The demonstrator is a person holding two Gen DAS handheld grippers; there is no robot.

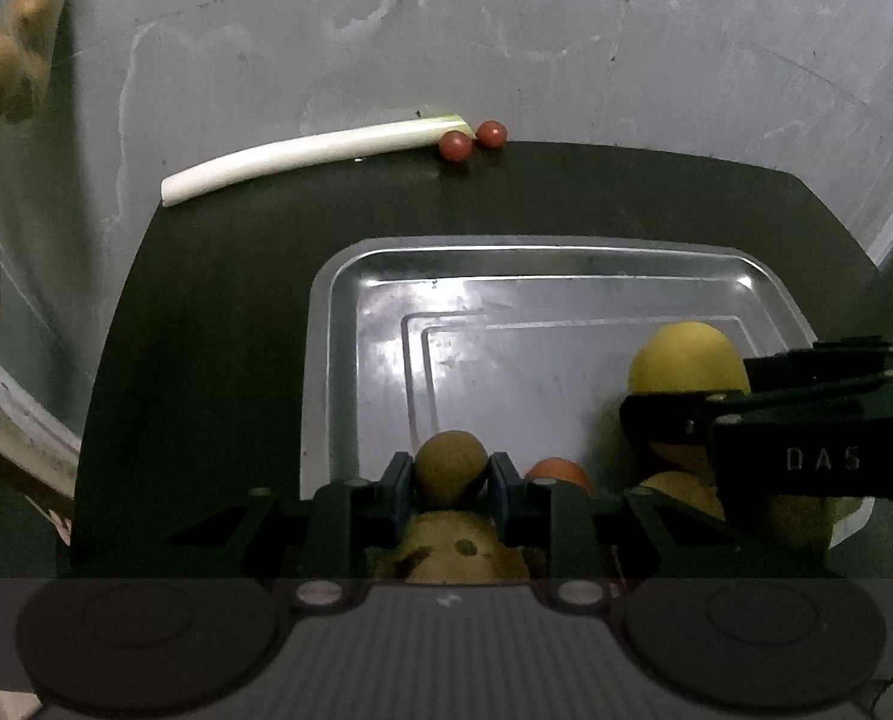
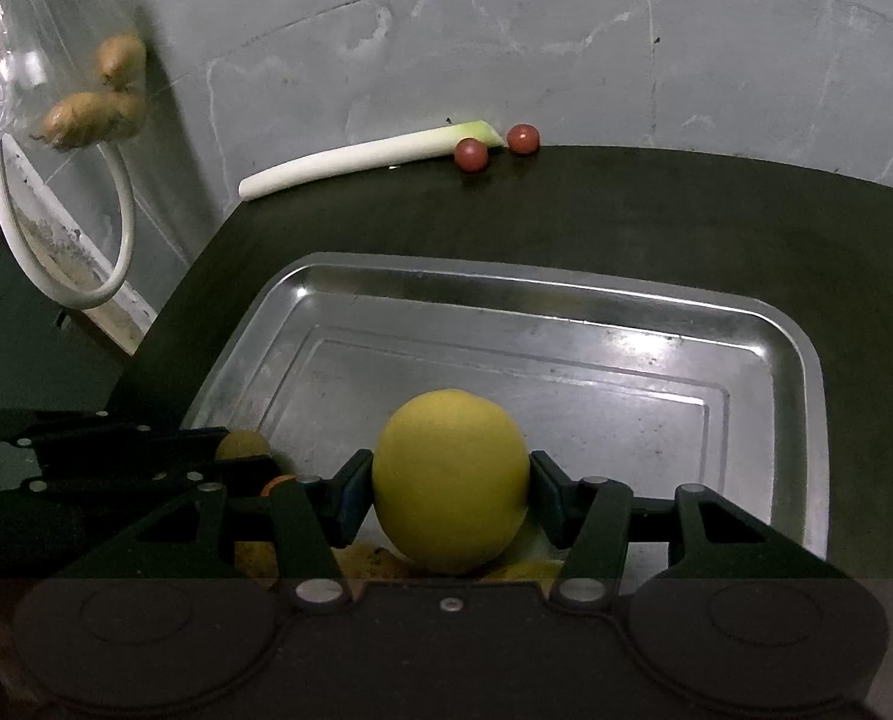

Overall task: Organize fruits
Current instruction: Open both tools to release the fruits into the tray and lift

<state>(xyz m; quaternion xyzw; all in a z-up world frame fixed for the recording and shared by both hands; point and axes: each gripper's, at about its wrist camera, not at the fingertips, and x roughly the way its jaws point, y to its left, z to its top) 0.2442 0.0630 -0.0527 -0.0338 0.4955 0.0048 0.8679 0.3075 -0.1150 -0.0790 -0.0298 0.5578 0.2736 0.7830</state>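
Note:
My left gripper (image 1: 451, 471) is shut on a small olive-brown round fruit (image 1: 450, 465) over the near edge of the metal tray (image 1: 338, 300). My right gripper (image 2: 451, 480) is shut on a large yellow lemon (image 2: 451, 480) above the same tray (image 2: 794, 360); the lemon also shows in the left wrist view (image 1: 683, 360). An orange fruit (image 1: 557, 471) and more yellow fruits (image 1: 686, 492) lie at the tray's near side, partly hidden by the grippers. A spotted yellow-brown fruit (image 1: 452, 552) lies under my left gripper.
The tray sits on a dark table (image 2: 626, 216). A white leek stalk (image 2: 368, 159) and two cherry tomatoes (image 2: 470, 155) lie at the table's far edge by the grey wall. A plastic bag of potatoes (image 2: 95, 108) hangs at the left beside a white hose (image 2: 122, 228).

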